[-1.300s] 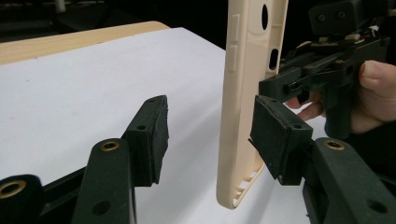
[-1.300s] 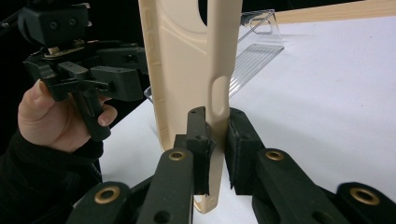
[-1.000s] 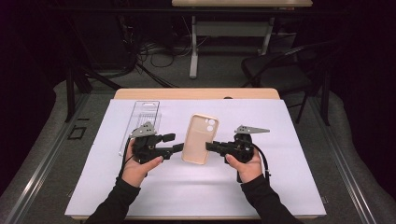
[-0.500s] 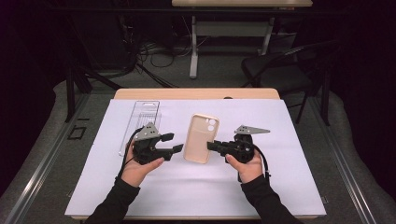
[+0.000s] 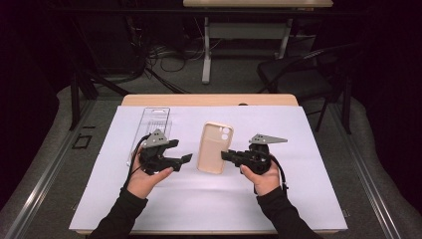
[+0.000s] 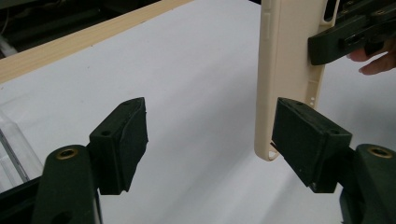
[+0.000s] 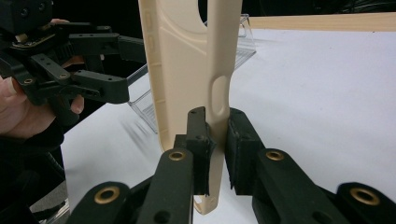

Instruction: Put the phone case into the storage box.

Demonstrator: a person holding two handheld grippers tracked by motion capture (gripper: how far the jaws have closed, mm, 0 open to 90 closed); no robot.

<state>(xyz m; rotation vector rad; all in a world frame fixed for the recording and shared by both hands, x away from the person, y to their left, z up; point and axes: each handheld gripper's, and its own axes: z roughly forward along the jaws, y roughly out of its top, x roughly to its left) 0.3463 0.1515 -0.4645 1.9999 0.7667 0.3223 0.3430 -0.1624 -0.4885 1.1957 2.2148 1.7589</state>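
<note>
A clear plastic tray (image 5: 152, 124) lies near the table's (image 5: 318, 199) far left edge. The left gripper (image 5: 185, 158), jaws spread wide and empty, points right just beside the beige phone case (image 5: 215, 147) at mid-table. The right gripper (image 5: 225, 156), pointing left, pinches the case's right edge.

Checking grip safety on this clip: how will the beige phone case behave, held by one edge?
The beige rubbery phone case is an empty shell, so probably light. The right gripper pinches only one thin side wall, so it may flex or twist. Its matte surface likely resists slipping.
</note>
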